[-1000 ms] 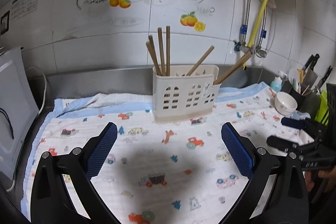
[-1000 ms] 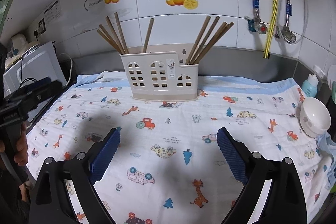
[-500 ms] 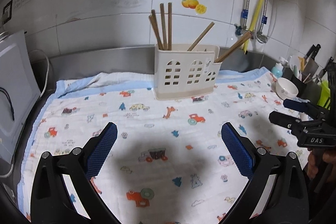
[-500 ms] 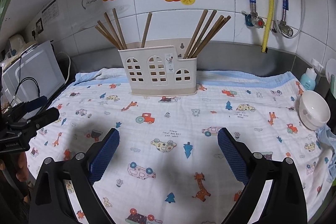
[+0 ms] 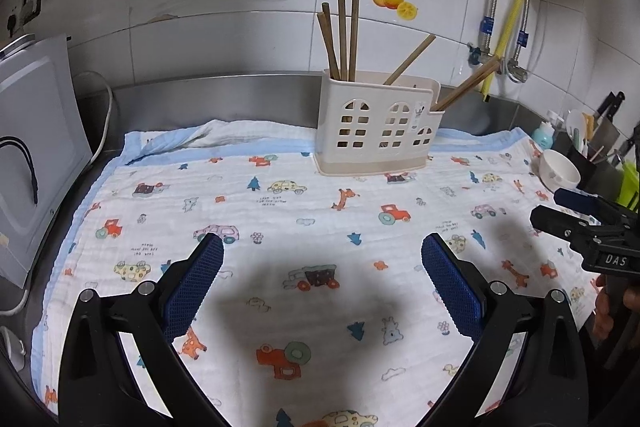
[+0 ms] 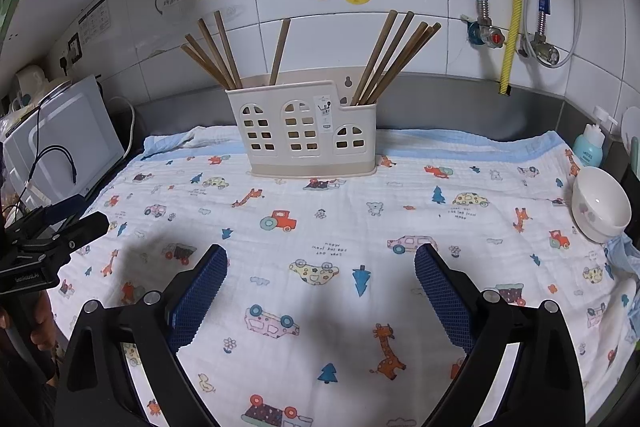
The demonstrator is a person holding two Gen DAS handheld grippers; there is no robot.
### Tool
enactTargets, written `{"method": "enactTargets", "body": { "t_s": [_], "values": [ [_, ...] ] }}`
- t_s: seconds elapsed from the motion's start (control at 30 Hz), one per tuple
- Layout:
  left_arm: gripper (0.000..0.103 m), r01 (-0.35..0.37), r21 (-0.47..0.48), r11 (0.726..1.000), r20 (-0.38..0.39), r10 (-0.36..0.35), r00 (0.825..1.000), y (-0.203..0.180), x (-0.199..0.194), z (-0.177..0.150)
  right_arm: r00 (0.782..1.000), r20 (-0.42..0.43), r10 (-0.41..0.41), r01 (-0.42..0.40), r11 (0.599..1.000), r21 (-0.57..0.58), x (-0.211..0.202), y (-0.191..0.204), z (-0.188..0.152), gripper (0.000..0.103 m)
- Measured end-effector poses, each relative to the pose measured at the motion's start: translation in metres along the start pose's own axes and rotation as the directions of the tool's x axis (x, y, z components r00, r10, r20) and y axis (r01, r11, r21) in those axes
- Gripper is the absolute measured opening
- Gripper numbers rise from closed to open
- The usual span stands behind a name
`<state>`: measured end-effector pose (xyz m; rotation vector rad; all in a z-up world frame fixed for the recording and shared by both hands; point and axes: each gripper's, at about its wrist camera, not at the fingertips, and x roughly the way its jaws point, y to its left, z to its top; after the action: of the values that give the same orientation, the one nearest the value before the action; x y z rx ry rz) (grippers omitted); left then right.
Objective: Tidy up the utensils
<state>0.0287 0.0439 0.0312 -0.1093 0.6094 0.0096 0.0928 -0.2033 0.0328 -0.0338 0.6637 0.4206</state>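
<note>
Wooden chopsticks point(image 6: 224, 55) stand near-upright in the cream holder point(image 6: 304, 131) at the table's far side, straight ahead of us, both left gripper point(image 5: 322, 269) and right gripper point(image 6: 320, 277) fingers apart, empty, neither clearly nearer.

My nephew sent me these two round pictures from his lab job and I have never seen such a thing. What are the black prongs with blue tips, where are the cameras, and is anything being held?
There is no robot: a person holds a hand-held gripper in each hand, and a wide-angle camera on each looks forward along its two blue-padded prongs. One picture comes from the left gripper, the other from the right gripper. Both have their jaws wide apart and hold nothing.

On the counter lies a cartoon-print cloth. At its far edge stands a cream utensil holder with brown chopsticks leaning inside. A white bowl sits at the cloth's right edge.
</note>
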Motion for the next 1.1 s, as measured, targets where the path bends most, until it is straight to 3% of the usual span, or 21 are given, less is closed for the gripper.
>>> {"method": "enactTargets", "body": {
  "t_s": [1.1],
  "values": [
    [0.098, 0.004, 0.011, 1.0, -0.031, -0.003, 1.0, -0.007, 0.003, -0.012, 1.0, -0.016, 0.007, -0.007, 1.0, -0.002, 0.006, 0.006, -0.003, 0.092]
  ]
}}
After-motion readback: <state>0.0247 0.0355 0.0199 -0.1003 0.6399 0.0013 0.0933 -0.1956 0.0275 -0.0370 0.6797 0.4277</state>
